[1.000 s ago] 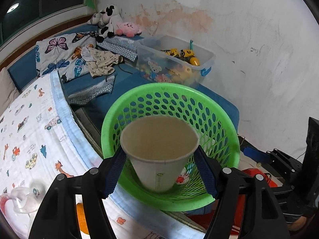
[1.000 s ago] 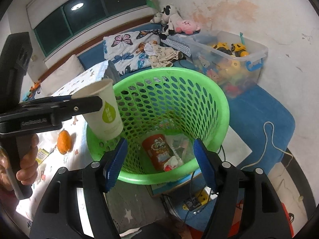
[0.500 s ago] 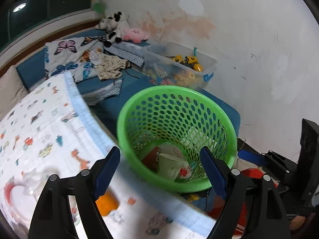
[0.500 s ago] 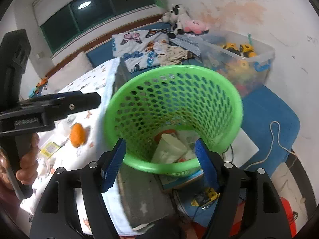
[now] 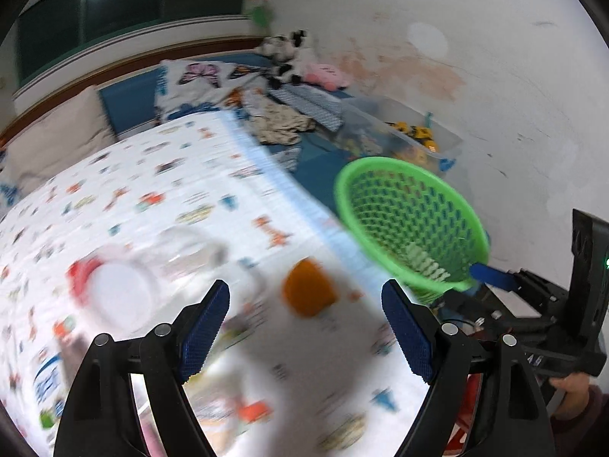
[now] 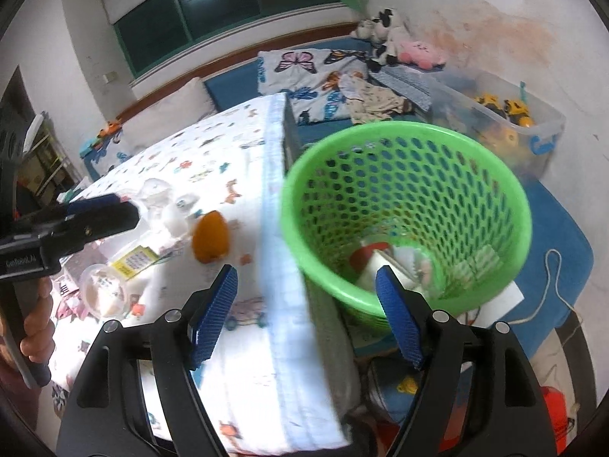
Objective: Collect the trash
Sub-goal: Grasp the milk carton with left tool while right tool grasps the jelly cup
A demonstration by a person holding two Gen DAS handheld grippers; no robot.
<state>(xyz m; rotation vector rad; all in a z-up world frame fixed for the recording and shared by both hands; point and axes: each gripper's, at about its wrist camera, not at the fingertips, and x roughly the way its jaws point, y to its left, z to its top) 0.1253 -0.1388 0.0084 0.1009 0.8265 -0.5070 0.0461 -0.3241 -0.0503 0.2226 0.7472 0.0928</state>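
Left gripper [image 5: 304, 306] hangs wide open and empty above the orange peel [image 5: 309, 292], probably light, soft and crushable, best pinched across its sides, near the green basket [image 5: 409, 224] off the table edge.

Toy bin [image 6: 506, 122], plush toys [image 6: 396, 43], butterfly pillow [image 6: 300, 72]

The basket [image 6: 406, 205] stands just right of the table [image 6: 243, 327]; an orange [image 6: 210, 237] lies on it.
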